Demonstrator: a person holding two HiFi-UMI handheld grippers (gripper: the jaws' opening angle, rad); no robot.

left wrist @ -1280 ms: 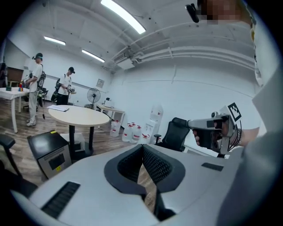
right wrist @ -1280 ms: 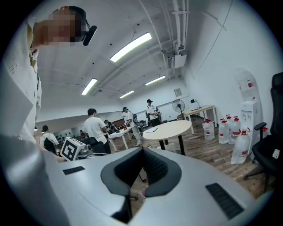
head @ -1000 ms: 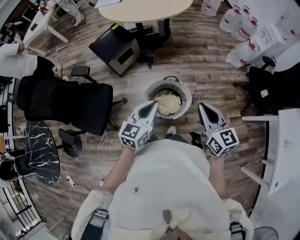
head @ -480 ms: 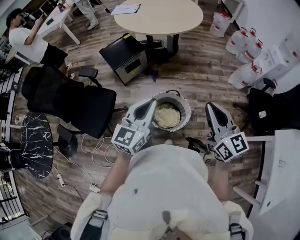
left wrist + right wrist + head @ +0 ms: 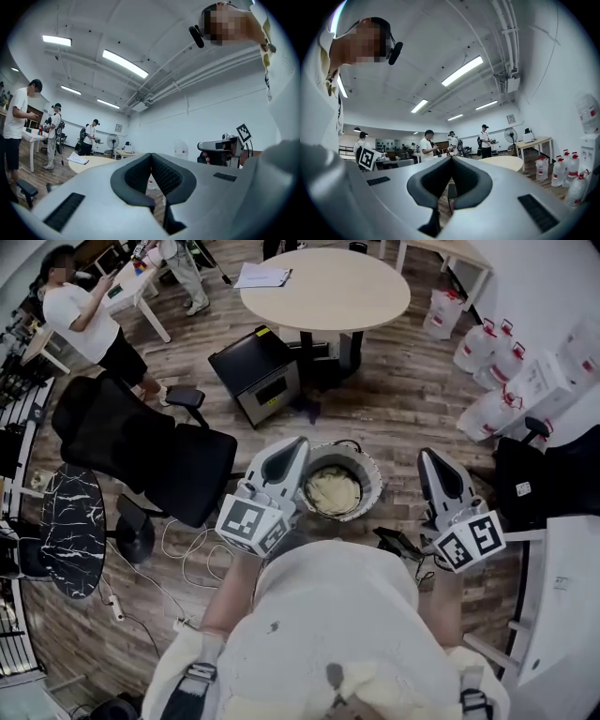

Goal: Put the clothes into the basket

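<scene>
The round basket (image 5: 375, 486) stands on the wood floor just ahead of my feet, and a cream garment (image 5: 330, 491) lies bunched inside it. In the head view my left gripper (image 5: 298, 444) is raised over the basket's left rim, pointing forward, shut and empty. Right of the basket, my right gripper (image 5: 427, 457) is held up level, likewise shut and empty. The left gripper view shows its pads (image 5: 151, 159) meeting with nothing between them. In the right gripper view the pads (image 5: 451, 161) are pressed together the same way.
A black office chair (image 5: 141, 446) stands left of the basket, with cables (image 5: 187, 549) on the floor beside it. Beyond are a black cabinet (image 5: 255, 373) and a round table (image 5: 323, 287). Water jugs (image 5: 487, 343) line the right wall. A person (image 5: 89, 320) stands far left.
Both grippers have risen away from the basket and now point level. The head view has tilted up, so more of the room beyond shows. The garment stays in the basket.
</scene>
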